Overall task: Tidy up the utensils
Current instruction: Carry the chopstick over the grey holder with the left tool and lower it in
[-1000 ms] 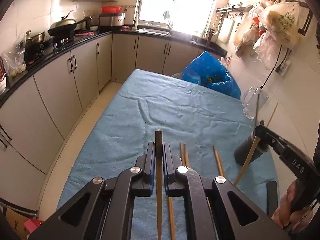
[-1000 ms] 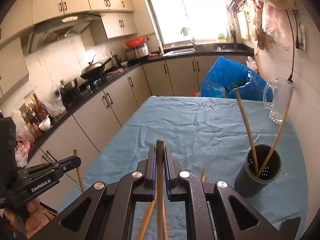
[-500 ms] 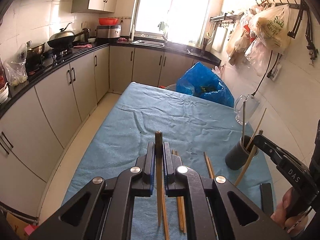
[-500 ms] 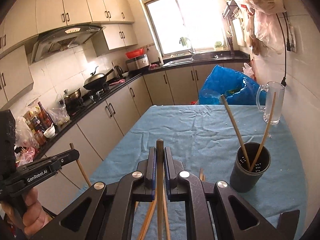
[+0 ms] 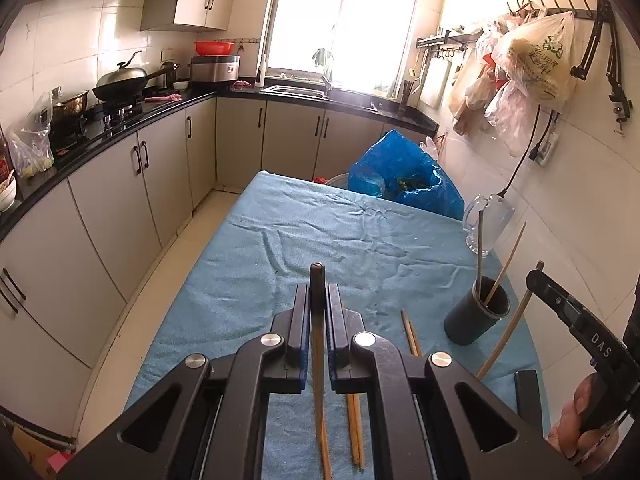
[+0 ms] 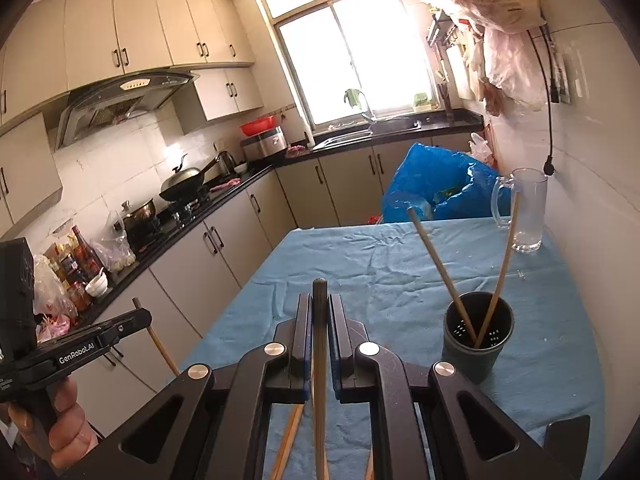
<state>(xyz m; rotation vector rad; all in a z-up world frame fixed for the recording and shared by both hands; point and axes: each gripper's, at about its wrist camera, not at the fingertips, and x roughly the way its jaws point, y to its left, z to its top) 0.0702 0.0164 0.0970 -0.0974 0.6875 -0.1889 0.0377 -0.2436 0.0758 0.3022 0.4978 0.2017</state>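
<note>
Chopsticks: each tongs pinches one, long axis along the fingers. Left tongs [image 5: 318,312], left chopstick [image 5: 318,360]; right tongs [image 6: 319,320], right chopstick [image 6: 319,360]. Holder cup [image 6: 478,344] stands on the desk [image 6: 360,264] at 2 o'clock of the right tongs, the nearer; two chopsticks already lean inside.

We see a plain blue cloth [image 5: 340,248] over the tabletop, a dark grey holder [image 6: 478,340] on it, and pale tan chopsticks [image 6: 442,268] standing inside. Our left gripper [image 5: 318,312] and right gripper [image 6: 319,316] are black with blue pads. A bright blue bag [image 5: 404,180] sits far right, a clear mug [image 6: 526,208] beside it, and a red bowl [image 5: 214,47] far left.
</note>
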